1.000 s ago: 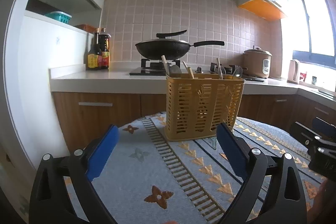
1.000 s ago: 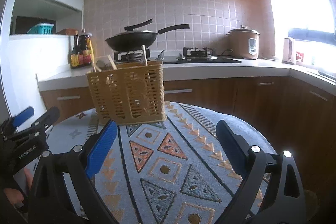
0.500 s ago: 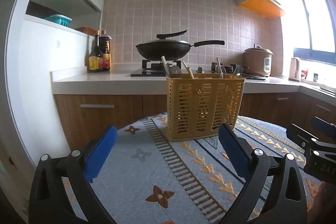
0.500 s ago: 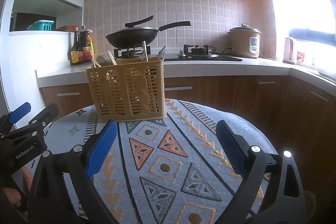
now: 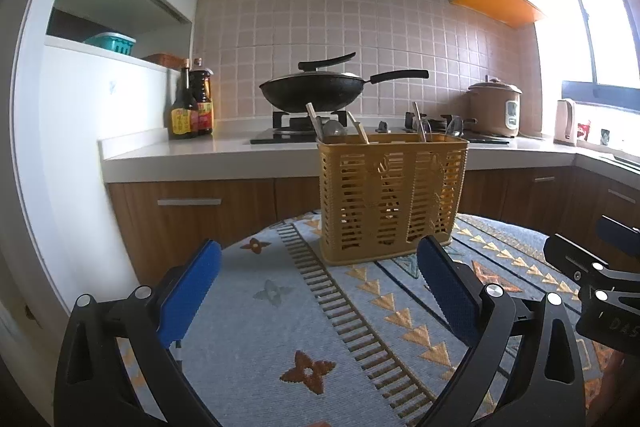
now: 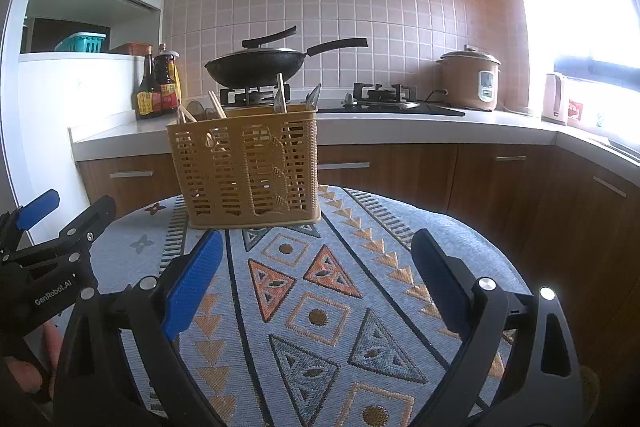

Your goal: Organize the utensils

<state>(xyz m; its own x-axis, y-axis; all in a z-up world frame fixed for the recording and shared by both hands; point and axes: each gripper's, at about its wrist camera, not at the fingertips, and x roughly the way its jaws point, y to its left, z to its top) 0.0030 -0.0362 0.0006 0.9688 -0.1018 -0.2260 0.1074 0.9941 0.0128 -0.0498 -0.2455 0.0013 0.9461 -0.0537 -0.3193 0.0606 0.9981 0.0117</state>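
Observation:
A yellow slotted utensil basket (image 5: 392,199) stands upright on the round table's patterned cloth (image 5: 280,327); it also shows in the right wrist view (image 6: 246,167). Chopsticks (image 5: 314,119), spoons and other utensils stick out of its top. My left gripper (image 5: 320,275) is open and empty, held low in front of the basket. My right gripper (image 6: 316,267) is open and empty, a little back from the basket. Each gripper shows at the edge of the other's view.
Behind the table runs a kitchen counter (image 5: 224,155) with a black wok (image 5: 312,91) on the hob, sauce bottles (image 5: 192,107), a rice cooker (image 5: 496,107) and a kettle (image 5: 564,121). Wooden cabinets (image 6: 500,183) stand below.
Both grippers have tilted slightly upward and drawn back a little, so the basket sits lower in both views. Both stay open and empty.

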